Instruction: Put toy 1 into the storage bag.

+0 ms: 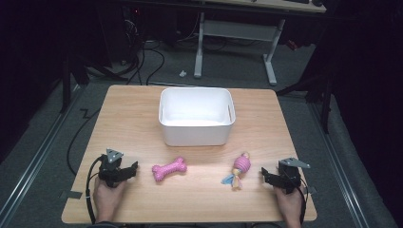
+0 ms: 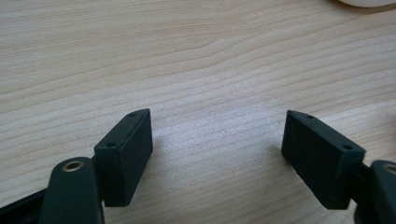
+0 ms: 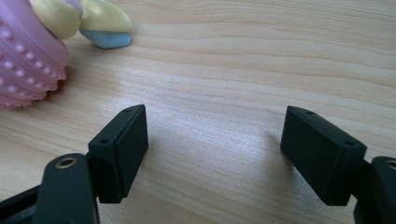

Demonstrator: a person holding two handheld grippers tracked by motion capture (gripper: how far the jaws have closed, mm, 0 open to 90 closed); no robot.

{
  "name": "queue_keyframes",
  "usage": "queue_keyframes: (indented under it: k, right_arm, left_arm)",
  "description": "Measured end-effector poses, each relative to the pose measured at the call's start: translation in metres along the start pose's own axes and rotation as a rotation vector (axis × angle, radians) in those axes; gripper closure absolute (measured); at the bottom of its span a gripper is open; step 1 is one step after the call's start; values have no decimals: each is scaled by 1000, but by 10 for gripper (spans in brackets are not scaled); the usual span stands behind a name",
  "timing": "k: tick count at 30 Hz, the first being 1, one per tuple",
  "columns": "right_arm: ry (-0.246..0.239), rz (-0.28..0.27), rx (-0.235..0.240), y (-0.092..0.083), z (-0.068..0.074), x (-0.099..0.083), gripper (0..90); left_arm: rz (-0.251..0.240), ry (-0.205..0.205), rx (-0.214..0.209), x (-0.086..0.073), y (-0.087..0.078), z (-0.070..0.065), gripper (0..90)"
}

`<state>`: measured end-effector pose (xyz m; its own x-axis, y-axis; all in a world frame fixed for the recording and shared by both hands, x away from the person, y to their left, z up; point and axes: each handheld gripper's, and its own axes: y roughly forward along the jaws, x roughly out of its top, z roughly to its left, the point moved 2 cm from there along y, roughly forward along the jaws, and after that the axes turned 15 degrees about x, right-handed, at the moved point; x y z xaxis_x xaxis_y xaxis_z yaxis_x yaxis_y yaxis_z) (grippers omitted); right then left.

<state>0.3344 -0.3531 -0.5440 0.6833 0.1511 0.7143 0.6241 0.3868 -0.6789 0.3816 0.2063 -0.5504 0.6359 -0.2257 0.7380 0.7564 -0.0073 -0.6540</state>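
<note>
A white bin (image 1: 196,117) stands in the middle of the wooden table (image 1: 128,114). In front of it lie a pink bone toy (image 1: 169,169) and a pink ribbed toy with yellow and blue tails (image 1: 239,169). My left gripper (image 1: 133,167) rests at the near left, just left of the bone, and its jaws stand wide apart over bare wood (image 2: 219,135). Held at the near right, my right gripper (image 1: 264,175) is open too, with nothing between its jaws. The ribbed toy (image 3: 28,56) lies close by, at the upper left of the right gripper view.
The bin's rim (image 2: 366,3) peeks in at the top of the left gripper view. Beyond the table's far edge are a white desk frame (image 1: 235,42), cables on the grey floor and dark surroundings. Bare wood runs on both sides of the bin.
</note>
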Motion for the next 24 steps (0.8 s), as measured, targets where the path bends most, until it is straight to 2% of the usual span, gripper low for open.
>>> queue_keyframes:
  k: [24]
  right_arm:
    - [3, 0, -3, 0, 0, 0, 243]
  left_arm:
    - [-1, 14, -20, 0, 0, 1, 235]
